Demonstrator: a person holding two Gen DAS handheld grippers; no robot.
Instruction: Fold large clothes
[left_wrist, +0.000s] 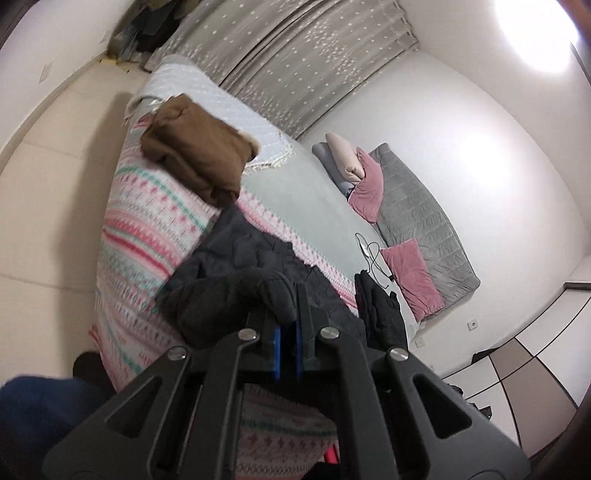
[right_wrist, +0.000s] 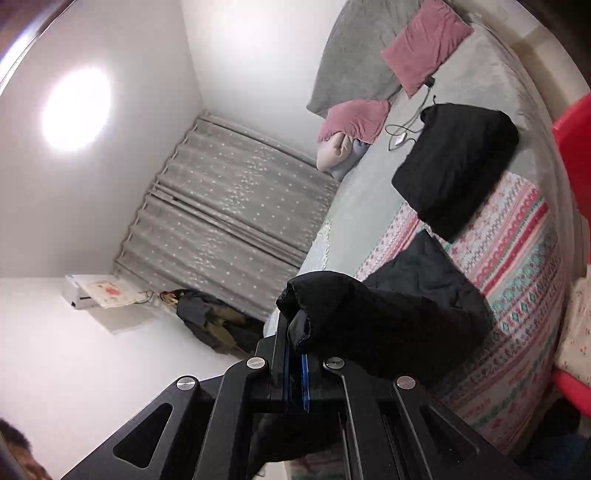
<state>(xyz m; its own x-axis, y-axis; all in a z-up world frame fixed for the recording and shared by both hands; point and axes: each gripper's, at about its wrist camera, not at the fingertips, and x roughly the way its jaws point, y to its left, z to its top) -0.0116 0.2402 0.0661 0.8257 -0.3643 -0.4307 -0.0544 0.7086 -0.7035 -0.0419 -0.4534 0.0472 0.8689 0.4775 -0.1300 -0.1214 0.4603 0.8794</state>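
Observation:
A dark padded jacket lies partly on the bed's patterned blanket, its near edge lifted above the blanket. My left gripper is shut on a bunched fold of it, and the fabric hides the fingertips. In the right wrist view the same jacket hangs in a thick roll from my right gripper, which is shut on its edge between the blue pads. The rest of the jacket trails down onto the blanket.
A folded brown garment sits at the far end of the bed. A folded black garment lies beside a charger cable. Pink pillows and a grey quilt lean at the wall. A red object stands at the right.

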